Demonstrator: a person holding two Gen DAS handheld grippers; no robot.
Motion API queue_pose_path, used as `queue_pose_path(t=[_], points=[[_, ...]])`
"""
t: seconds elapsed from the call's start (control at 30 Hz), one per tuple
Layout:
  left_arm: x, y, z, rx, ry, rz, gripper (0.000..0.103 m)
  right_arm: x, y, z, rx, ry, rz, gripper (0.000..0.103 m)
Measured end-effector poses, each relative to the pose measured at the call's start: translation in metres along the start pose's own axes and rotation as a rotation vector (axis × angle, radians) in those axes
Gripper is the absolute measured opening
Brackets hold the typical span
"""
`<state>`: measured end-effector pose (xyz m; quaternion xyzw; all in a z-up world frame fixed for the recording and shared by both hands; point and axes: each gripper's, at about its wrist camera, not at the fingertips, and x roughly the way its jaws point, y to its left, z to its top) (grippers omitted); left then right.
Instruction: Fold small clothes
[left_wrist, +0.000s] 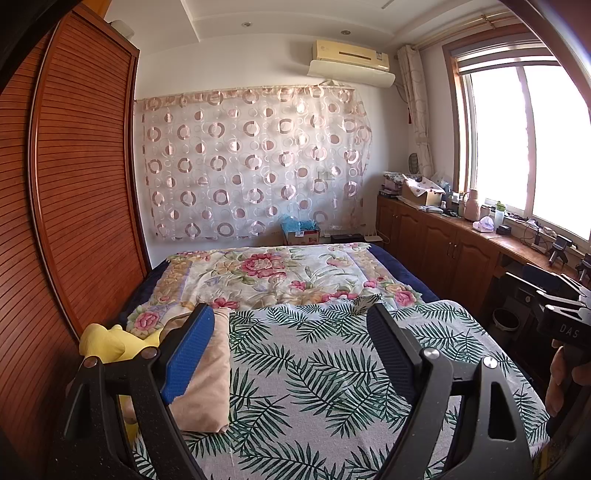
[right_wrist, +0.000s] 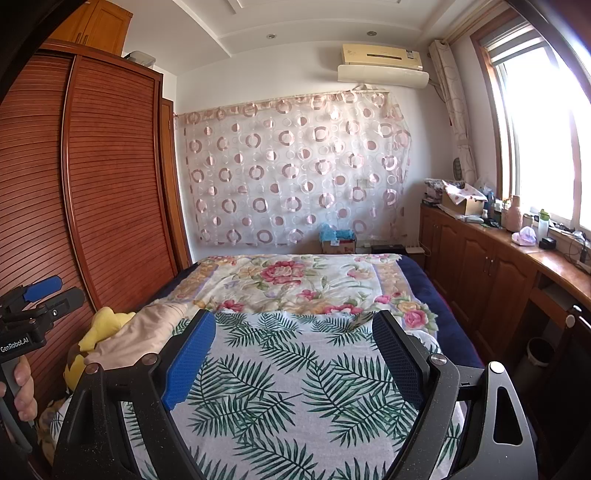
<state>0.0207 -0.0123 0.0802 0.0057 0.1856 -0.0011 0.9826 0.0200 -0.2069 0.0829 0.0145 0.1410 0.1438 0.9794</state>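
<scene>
Nearest the lens in both wrist views, two black gripper arms with blue ribbed pads fill the lower frame: the left gripper (left_wrist: 291, 332) and the right gripper (right_wrist: 293, 338) each have their fingers spread wide with nothing between them, held above a bed. Under them, in the lower centre, lies a palm-leaf print cloth (left_wrist: 314, 373), spread fairly flat; beyond it, mid-frame, is a floral quilt (left_wrist: 266, 275). The likely task garments sit at the lower left: a beige folded cloth (left_wrist: 207, 384) lying on the leaf cloth's left edge, partly behind the left gripper's left pad, and a yellow garment (left_wrist: 105, 345) bunched just beyond it against the wooden wardrobe (left_wrist: 74, 184). Neither touches any finger. The beige piece already looks neatly doubled, while the yellow one looks rumpled, so this fits either a pile waiting or one piece done. To fold well, I judge, a garment should be laid flat on the bare leaf cloth, pinched at two corners, and its edges matched before release. A window (left_wrist: 524, 140) glares at the upper right.
</scene>
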Motion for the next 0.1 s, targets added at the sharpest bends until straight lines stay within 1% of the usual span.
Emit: queue_pose_path(t=[0.1], points=[[0.0001,-0.0002,-0.0002,0.001,0.000,0.000,0.085,0.0002,-0.0001,0.0004,0.000,0.000,0.001,0.088]])
